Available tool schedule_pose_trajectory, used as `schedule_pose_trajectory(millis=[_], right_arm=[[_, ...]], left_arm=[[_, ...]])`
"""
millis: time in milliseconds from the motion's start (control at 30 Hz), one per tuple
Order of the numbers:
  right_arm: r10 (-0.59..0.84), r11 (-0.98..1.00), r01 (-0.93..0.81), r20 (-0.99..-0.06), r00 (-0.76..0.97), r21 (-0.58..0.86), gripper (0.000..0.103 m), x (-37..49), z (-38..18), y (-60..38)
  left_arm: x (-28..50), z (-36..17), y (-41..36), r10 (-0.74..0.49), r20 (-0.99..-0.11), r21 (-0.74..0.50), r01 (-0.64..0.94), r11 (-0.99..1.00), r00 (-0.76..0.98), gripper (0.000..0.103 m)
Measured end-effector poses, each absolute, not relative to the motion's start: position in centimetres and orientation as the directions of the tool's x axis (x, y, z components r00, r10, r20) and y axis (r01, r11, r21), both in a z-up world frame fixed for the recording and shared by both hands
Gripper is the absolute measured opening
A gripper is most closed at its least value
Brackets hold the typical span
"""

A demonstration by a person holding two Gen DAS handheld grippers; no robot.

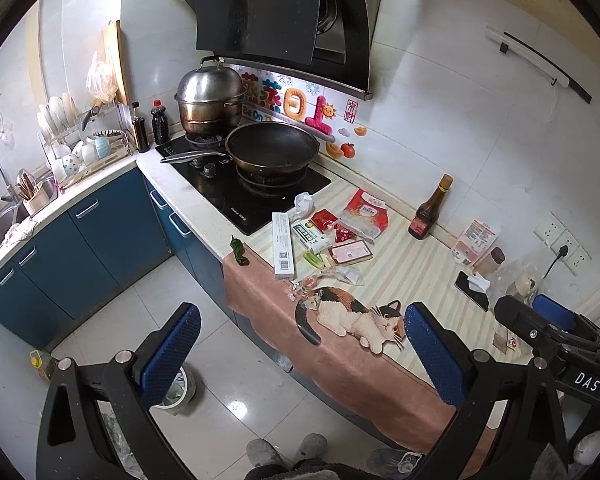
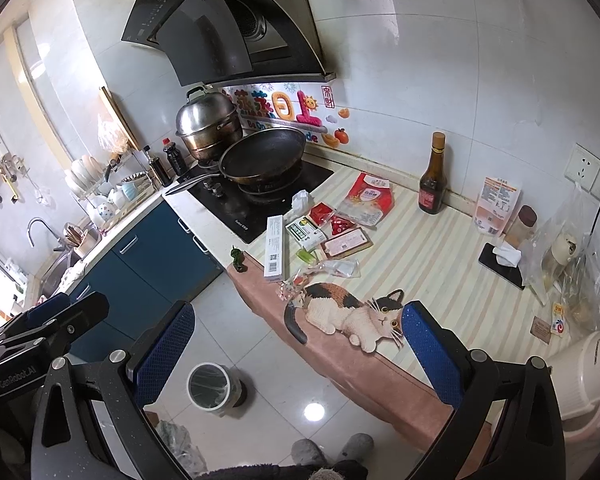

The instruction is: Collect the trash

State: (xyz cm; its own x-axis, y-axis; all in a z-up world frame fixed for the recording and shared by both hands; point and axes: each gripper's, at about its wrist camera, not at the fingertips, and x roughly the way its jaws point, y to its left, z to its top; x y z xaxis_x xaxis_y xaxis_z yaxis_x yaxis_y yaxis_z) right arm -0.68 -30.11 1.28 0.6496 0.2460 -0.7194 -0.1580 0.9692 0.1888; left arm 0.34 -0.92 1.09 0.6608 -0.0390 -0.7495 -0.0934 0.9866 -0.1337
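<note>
Showing only in the right view, the bin (image 2: 210,388) stands uncovered at 7 o'clock; wrappers (image 1: 332,236) lie crumpled; both grippers (image 1: 300,356) (image 2: 296,356) gape empty.

Both sets of jaws carry blue dimpled pads (image 1: 168,354) on black frames. Between them lies a pink mat (image 1: 340,364) printed with a calico cat (image 1: 352,314), white, orange and black. Beyond the jaws the table (image 2: 432,252) is striped cream and pale green, strewn with red-and-white wrappers (image 1: 366,210). Left of them, the cabinets (image 1: 100,228) are deep blue.
</note>
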Motion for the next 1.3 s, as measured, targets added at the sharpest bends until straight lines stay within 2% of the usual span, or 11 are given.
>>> schedule_pose_trajectory(millis=[1300], right_arm=[[0.274, 0.962, -0.169, -0.708, 0.651, 0.217, 0.103, -1.3, 1.8, -28.5]], left_arm=[[0.1, 2.4, -0.2, -0.025, -0.721, -0.128, -0.097, 0.987, 0.693, 0.103]])
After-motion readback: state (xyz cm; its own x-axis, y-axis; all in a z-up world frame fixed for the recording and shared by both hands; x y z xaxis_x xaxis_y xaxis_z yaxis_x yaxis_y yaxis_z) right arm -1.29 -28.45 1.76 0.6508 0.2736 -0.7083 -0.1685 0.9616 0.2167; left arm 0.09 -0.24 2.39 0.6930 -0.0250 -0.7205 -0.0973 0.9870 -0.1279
